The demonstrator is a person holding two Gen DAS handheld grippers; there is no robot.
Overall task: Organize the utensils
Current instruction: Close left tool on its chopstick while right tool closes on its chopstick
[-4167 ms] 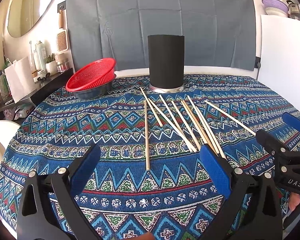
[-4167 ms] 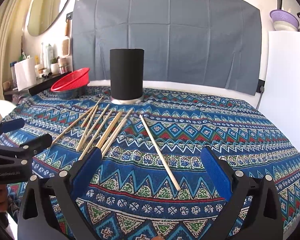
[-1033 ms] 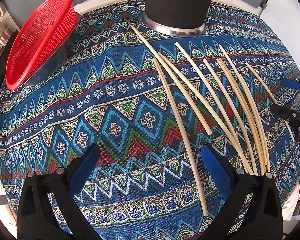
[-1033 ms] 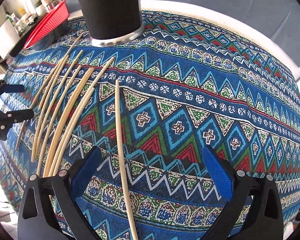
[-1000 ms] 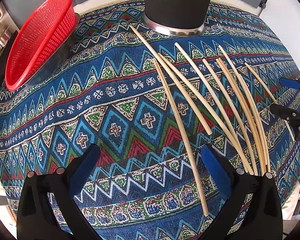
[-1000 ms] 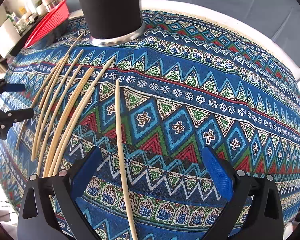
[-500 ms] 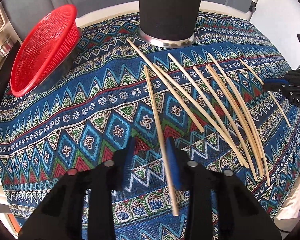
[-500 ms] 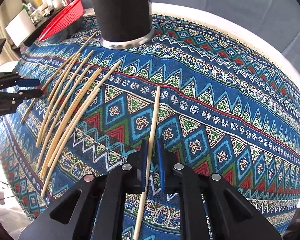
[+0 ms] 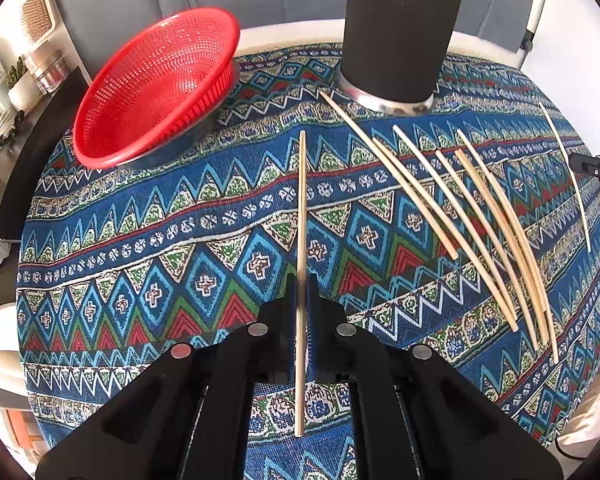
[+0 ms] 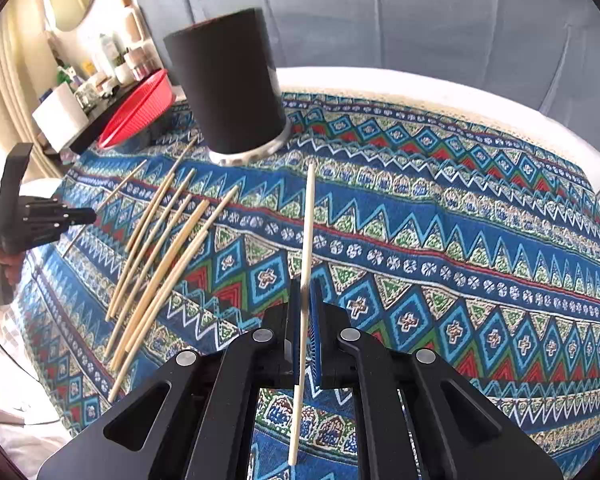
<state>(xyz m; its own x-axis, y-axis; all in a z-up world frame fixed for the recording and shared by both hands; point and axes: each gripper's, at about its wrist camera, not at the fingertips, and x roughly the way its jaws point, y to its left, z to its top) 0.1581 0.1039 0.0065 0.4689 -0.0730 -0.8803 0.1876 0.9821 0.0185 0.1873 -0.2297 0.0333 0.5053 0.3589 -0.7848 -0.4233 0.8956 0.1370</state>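
Now left gripper [image 9: 299, 300] clamps chopstick [image 9: 301, 216]; right gripper [image 10: 306, 300] clamps another chopstick [image 10: 307, 232].

— Where are the chopsticks?
— Six pale wooden chopsticks [image 9: 460, 220] lie fanned on the cloth before the upright black holder [image 9: 400, 28].
— Others?
— One chopstick [image 9: 300, 240] and a second chopstick [image 10: 306, 248] are each pinched, pointing forward.
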